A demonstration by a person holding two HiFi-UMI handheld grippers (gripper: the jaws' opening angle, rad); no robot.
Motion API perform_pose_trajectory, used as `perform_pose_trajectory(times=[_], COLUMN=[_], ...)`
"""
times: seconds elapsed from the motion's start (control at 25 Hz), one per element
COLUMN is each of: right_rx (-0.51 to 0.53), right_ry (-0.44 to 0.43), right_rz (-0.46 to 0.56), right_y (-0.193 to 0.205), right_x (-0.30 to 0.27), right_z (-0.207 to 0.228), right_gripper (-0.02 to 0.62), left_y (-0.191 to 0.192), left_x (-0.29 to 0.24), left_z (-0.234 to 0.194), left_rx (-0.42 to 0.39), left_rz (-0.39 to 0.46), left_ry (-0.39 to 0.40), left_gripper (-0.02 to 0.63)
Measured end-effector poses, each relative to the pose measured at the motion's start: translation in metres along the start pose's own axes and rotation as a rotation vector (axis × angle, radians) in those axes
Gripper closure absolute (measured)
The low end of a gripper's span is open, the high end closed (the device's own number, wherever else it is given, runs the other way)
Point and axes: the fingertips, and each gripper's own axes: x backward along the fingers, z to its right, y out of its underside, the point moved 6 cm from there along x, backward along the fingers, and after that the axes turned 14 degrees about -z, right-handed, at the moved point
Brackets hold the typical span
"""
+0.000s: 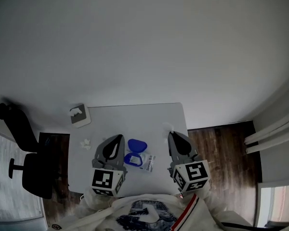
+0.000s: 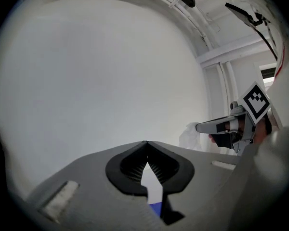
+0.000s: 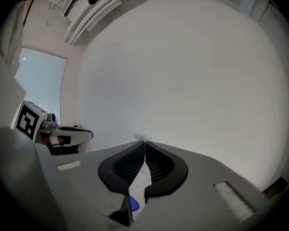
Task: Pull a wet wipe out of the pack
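Clamped shut in the right tool [image 3: 144, 142]: a wet wipe [image 2: 189, 137], just a crumpled white tuft poking forward past the tips, long axis not readable. Shut as well, with nothing gripped: the left tool [image 2: 147, 144]. Below and between both, flat on the counter [image 1: 135, 119]: the pack [image 1: 139, 160], blue lid [image 1: 137, 144] flipped open toward the far edge.

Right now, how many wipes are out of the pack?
2: a crumpled wipe on the table, left of the left gripper; another wipe pinched in the right gripper's tips. More may hide inside the pack.
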Motion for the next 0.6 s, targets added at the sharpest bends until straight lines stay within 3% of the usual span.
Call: perform_pose_trajectory(times=[0.2,0.6], right_rx=[-0.043,-0.09], right_ry=[-0.006,-0.104], right_rz=[0.024,-0.026], right_y=[-0.001,0.036], right_x=[0.007,-0.011], right_z=[0.011,0.011], right_gripper=[0.583,0.584], left_y=[-0.007,0.026], left_x=[0.002,0.007], left_z=[0.012,0.024], left_rx=[0.008,0.034], left_rz=[-0.003,-0.114], left_ry=[-0.012,-0.057], left_gripper=[0.601,0.601])
